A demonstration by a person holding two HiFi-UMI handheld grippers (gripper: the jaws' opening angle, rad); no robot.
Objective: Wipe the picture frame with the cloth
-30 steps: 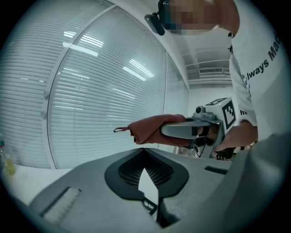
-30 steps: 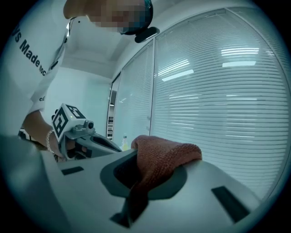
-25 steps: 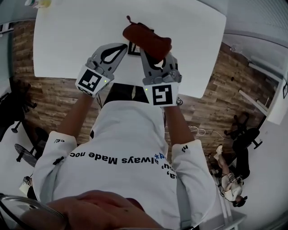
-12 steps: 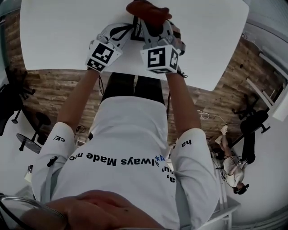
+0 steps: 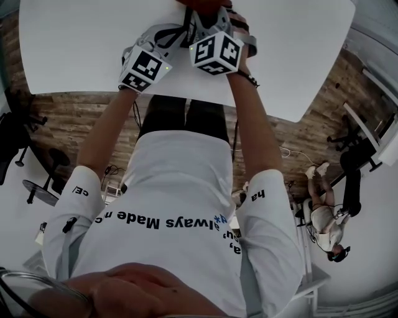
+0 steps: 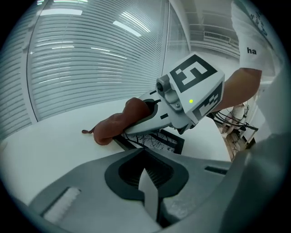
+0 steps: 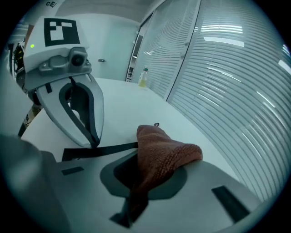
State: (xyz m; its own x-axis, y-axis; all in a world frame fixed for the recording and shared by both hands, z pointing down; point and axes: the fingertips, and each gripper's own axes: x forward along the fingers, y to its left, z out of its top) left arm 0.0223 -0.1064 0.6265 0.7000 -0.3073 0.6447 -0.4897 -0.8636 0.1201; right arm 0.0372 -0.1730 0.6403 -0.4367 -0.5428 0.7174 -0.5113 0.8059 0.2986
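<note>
A black picture frame (image 6: pixel 157 142) lies flat on the white table (image 6: pixel 54 145). My right gripper (image 6: pixel 132 125) is shut on a red-brown knitted cloth (image 6: pixel 113 124), and the cloth rests on the frame's far end. In the right gripper view the cloth (image 7: pixel 166 154) bunches out of my jaws above the frame (image 7: pixel 109 149). My left gripper (image 7: pixel 93 142) is shut, its tip down on the frame's edge with nothing between the fingers. In the head view both grippers sit at the top edge, left gripper (image 5: pixel 182 30) beside right gripper (image 5: pixel 208 9); the frame is hidden there.
A small bottle (image 7: pixel 143 77) stands far off on the table near the blinds. The table's near edge (image 5: pixel 186 96) runs just past my forearms. Below it are wooden floor, office chairs (image 5: pixel 37 186) and a person (image 5: pixel 326 223) at the right.
Both grippers and the cloth have moved away from me, up the head view. The cloth is now cut off by the top edge and the frame is no longer visible there.
</note>
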